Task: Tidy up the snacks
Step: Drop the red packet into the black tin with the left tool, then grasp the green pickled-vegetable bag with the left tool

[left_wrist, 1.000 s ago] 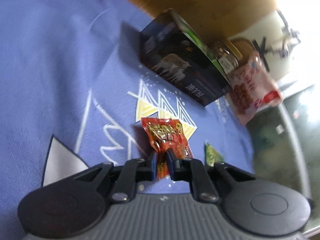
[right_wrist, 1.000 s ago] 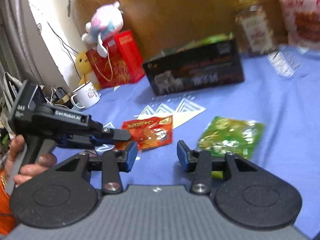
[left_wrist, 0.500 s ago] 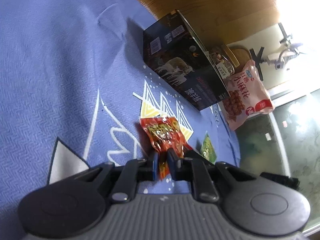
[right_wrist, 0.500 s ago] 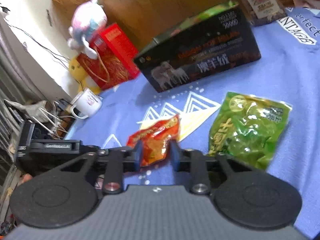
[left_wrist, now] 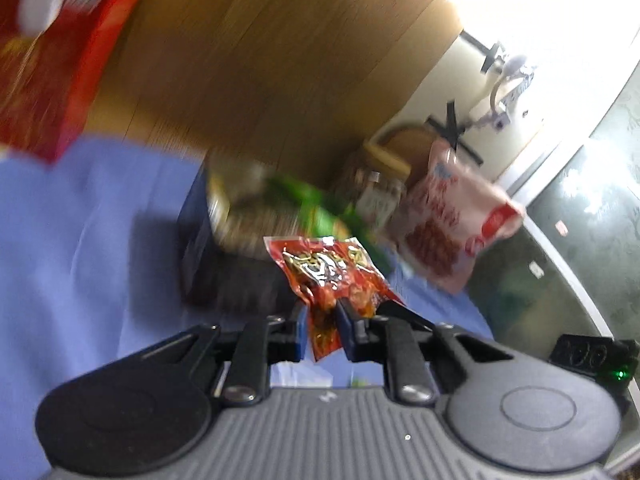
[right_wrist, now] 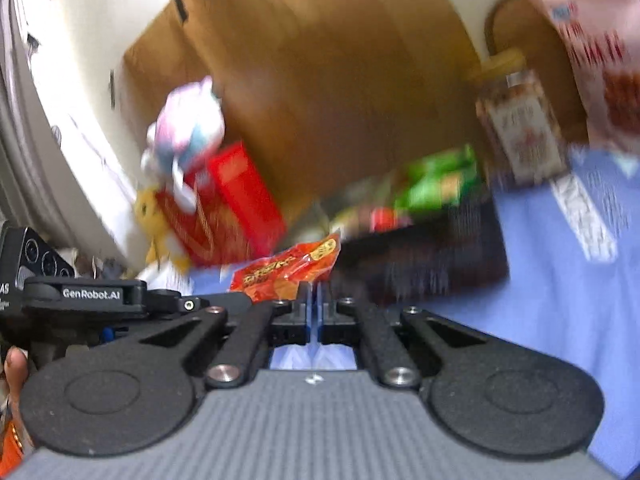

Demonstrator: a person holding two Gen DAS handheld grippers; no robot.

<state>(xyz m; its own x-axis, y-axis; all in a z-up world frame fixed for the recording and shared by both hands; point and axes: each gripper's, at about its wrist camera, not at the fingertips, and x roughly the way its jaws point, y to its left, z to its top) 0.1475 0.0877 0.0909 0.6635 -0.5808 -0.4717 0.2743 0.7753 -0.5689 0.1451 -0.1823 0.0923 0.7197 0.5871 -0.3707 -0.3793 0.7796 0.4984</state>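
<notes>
In the left wrist view the left gripper [left_wrist: 322, 330] is clenched on the lower end of the red snack packet [left_wrist: 332, 276], which stands up from the jaws at the frame's centre, clear of the blue cloth [left_wrist: 92, 248]. Behind it sits the dark box [left_wrist: 200, 248], blurred, with green packets [left_wrist: 316, 208] showing at its open top. To the right lean a jar [left_wrist: 376, 196] and a pink-and-white bag [left_wrist: 448, 232]; only this view shows the glass-topped surface [left_wrist: 560, 264] at right. The right wrist view shows the right gripper [right_wrist: 314, 308] clenched tight, its jaws having just closed; the red packet sits just above and left of its tips, and whether they pinch its edge cannot be told. This view alone takes in the left gripper's body at left centre, a thumb [right_wrist: 16, 368] at lower left, and the plush toy [right_wrist: 188, 128] perched on a red box [right_wrist: 228, 204] at the left.
</notes>
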